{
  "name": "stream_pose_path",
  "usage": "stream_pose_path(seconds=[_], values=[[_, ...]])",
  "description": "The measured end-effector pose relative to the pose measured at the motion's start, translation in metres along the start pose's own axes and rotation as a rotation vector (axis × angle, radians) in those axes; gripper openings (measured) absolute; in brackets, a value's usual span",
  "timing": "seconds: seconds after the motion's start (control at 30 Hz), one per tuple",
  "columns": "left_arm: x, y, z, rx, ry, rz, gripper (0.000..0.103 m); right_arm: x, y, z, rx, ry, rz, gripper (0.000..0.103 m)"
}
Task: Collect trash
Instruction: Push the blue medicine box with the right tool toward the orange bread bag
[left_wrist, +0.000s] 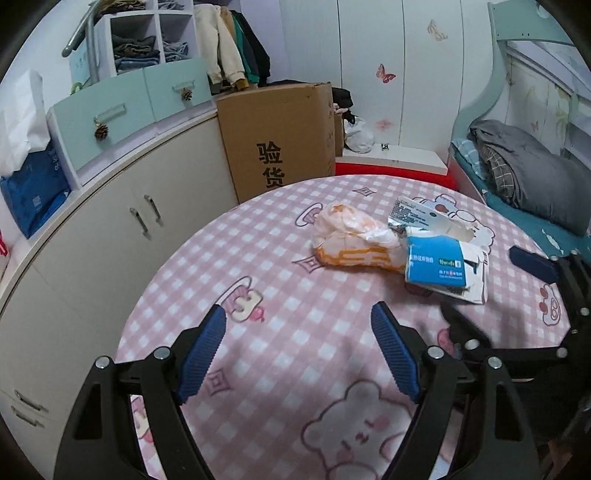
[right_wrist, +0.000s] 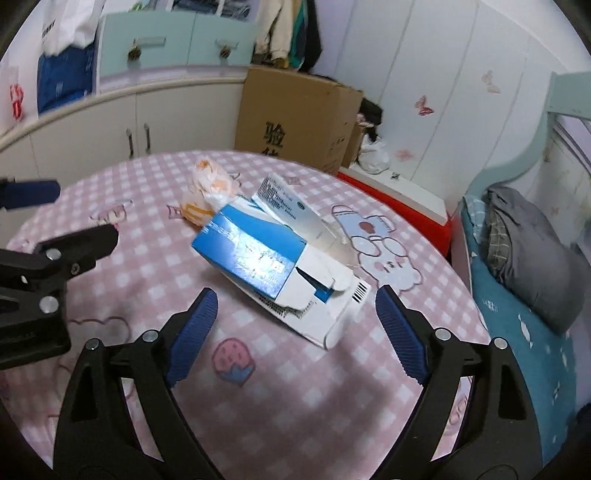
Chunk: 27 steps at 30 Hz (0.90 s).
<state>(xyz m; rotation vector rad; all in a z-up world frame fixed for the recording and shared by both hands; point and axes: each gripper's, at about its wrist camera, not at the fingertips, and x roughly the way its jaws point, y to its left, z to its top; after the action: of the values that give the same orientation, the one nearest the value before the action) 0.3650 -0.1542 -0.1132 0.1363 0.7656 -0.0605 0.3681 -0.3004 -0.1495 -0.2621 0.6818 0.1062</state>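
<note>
Right claw (right_wrist: 295, 328): we see its blue pads spread wide with nothing between them, hovering just short of the near corner of the torn blue-and-white box (right_wrist: 273, 266).
Left claw (left_wrist: 299, 347): it too stands wide and empty, over bare checked cloth, with the trash well ahead and to its right.
Trash pile: the box lies flattened and ripped on the pink checked tabletop (left_wrist: 258, 369); a second, paler flattened carton (right_wrist: 291, 206) lies touching it on the far side, and a crumpled orange-and-white plastic bag (left_wrist: 351, 240) sits against both (all three form one loose heap).
Surroundings: a large cardboard box (left_wrist: 277, 144) stands beyond the tabletop beside the white cabinets (left_wrist: 122, 229); a bed with a grey blanket (left_wrist: 535, 173) lies to the right.
Step in hand: we judge this the approach, before any grasp; nothing is collected yet, and we can see no bin or bag meant to receive the trash.
Next move: we think the right claw should go forward so its pads straddle the box's raised near edge, then close. The card is thin and crushed, so a bite on a folded edge should hold better than on a flat face.
Risk: the bag may slide off as the box lifts.
</note>
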Motion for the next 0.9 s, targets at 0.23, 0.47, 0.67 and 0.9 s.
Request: stream_pose_path(seconds=[0.23, 0.47, 0.67, 0.9], values=[[0.022, -0.01, 0.015, -0.009, 0.021, 0.014, 0.079, 0.021, -0.008, 0.015, 0.013, 0.017, 0.019, 0.086], [0.048, -0.012, 0.027, -0.087, 0.078, -0.031, 0.08, 0.021, -0.025, 0.011, 0.068, 0.044, 0.057, 0.063], [0.057, -0.015, 0.031, -0.141, 0.079, -0.06, 0.079, 0.014, -0.05, 0.0, 0.169, 0.036, 0.133, 0.01], [0.06, -0.033, 0.034, -0.111, 0.077, -0.078, 0.079, 0.013, -0.054, 0.0, 0.185, 0.034, 0.177, 0.01]])
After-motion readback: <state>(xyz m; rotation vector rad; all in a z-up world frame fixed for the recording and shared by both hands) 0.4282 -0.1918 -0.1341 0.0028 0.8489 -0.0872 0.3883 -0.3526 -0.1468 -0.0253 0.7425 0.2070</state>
